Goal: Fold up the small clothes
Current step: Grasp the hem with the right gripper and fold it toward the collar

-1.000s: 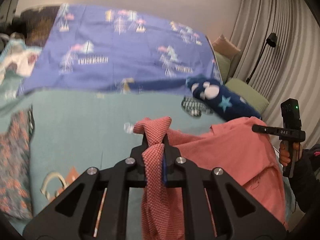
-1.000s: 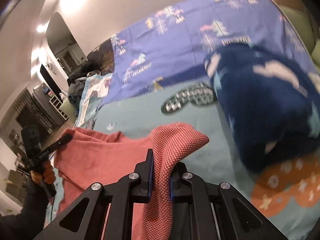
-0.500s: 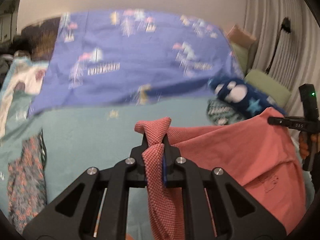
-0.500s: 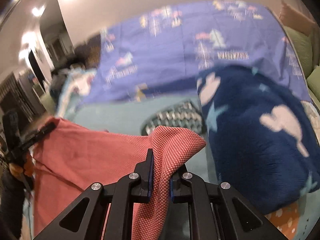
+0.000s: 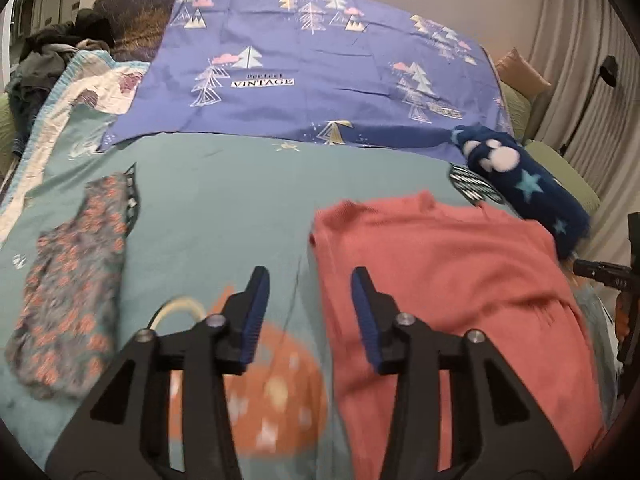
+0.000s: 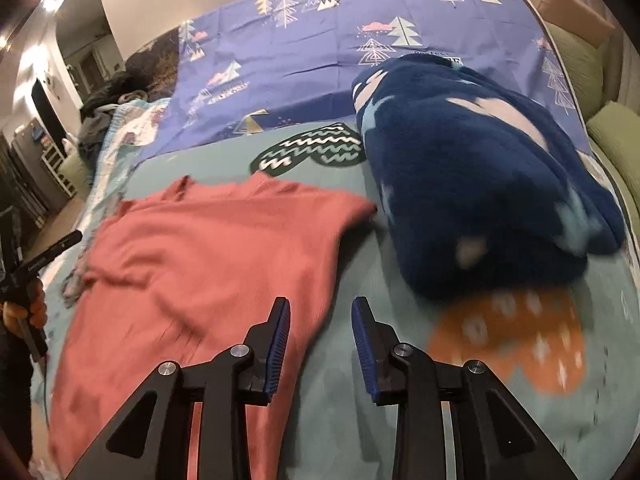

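Here both grippers hang over the bed with nothing in them. The left gripper [image 5: 308, 282] has its jaws opening, bare sheet showing between the blue pads; the right gripper [image 6: 320, 312] likewise has its jaws opening, the gap over bare sheet just beside the garment's edge. Neither pad touches cloth.

The coral garment [image 5: 440, 280] lies spread on the teal bedsheet [image 5: 224, 208], between the two grippers: its left edge runs just right of the left gripper's gap, its right edge just left of the right gripper's gap. Judgement: each gripper sits at one side edge because the piece was laid out flat for folding, and the open jaws suit a release at the two corners nearest the person.

Look of the garment: knit, coral-pink, roughly rectangular, mostly flat with soft ripples near the middle and a slightly bunched far edge. Its far right corner lies close to the navy fleece bundle [image 6: 480, 184]; touching or not cannot be told. A floral patterned piece [image 5: 76, 280] lies well apart on the left. The purple tree-print cover [image 5: 320, 72] spans the far end.

Fold proper looks not yet begun.
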`<state>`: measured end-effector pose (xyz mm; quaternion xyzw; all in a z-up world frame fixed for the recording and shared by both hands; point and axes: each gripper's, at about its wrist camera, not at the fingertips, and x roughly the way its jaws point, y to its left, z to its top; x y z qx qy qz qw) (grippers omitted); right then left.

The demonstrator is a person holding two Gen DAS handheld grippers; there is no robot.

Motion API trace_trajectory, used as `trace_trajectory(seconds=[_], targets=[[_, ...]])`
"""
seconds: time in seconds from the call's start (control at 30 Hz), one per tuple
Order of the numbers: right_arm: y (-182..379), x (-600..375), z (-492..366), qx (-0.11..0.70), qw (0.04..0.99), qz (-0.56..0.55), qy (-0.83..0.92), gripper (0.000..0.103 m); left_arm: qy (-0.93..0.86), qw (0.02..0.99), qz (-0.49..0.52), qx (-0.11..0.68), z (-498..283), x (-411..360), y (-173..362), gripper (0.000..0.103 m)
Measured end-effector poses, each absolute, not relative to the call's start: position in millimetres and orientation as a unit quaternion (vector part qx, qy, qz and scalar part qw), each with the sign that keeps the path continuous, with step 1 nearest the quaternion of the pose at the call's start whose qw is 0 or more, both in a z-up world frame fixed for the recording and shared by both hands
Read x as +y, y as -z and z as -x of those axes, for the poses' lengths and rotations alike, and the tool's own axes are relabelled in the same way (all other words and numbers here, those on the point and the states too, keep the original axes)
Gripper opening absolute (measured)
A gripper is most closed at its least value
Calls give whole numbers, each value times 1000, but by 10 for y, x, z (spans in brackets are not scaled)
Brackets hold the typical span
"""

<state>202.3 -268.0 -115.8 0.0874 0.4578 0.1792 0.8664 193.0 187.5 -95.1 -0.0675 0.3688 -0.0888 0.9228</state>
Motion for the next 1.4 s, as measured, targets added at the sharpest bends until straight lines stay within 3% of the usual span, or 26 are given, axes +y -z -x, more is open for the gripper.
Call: trace_trajectory(seconds=[0.4, 0.5, 0.57, 1.13, 1.17, 1.2, 1.27, 1.3, 1.33, 1.37, 1.4], targets=[[1084, -2693, -452, 460, 843, -126, -248, 34, 133, 910, 80, 385, -462, 1833, 967, 56], [1044, -2652, -130, 456, 840, -119, -268, 44, 139, 906, 85, 391, -170, 1843, 1005, 56], [1042, -2605, 48, 455, 838, -116, -279, 45, 141, 905, 89, 392, -7, 1844, 1023, 57], [1337, -2508, 577, 474, 795, -145, -350, 46, 159, 880, 113, 434, 849, 1621, 1339, 60], [1322, -2480, 619, 471, 792, -138, -363, 41, 159, 877, 113, 439, 870, 1606, 1371, 60], [1285, -2443, 686, 463, 798, -121, -368, 25, 156, 874, 112, 446, 901, 1583, 1412, 60], [1250, -2411, 741, 456, 812, -91, -352, 5, 153, 878, 108, 440, 956, 1567, 1418, 60], [1242, -2434, 769, 451, 821, -86, -340, 4, 155, 877, 111, 440, 986, 1565, 1420, 60], [1232, -2460, 787, 446, 825, -87, -337, 4, 156, 876, 122, 440, 1015, 1579, 1417, 56], [1222, -2500, 811, 440, 827, -91, -337, 3, 159, 873, 134, 441, 1037, 1598, 1416, 37], [1205, -2554, 848, 433, 829, -97, -341, 3, 160, 870, 142, 445, 1049, 1615, 1420, 11]])
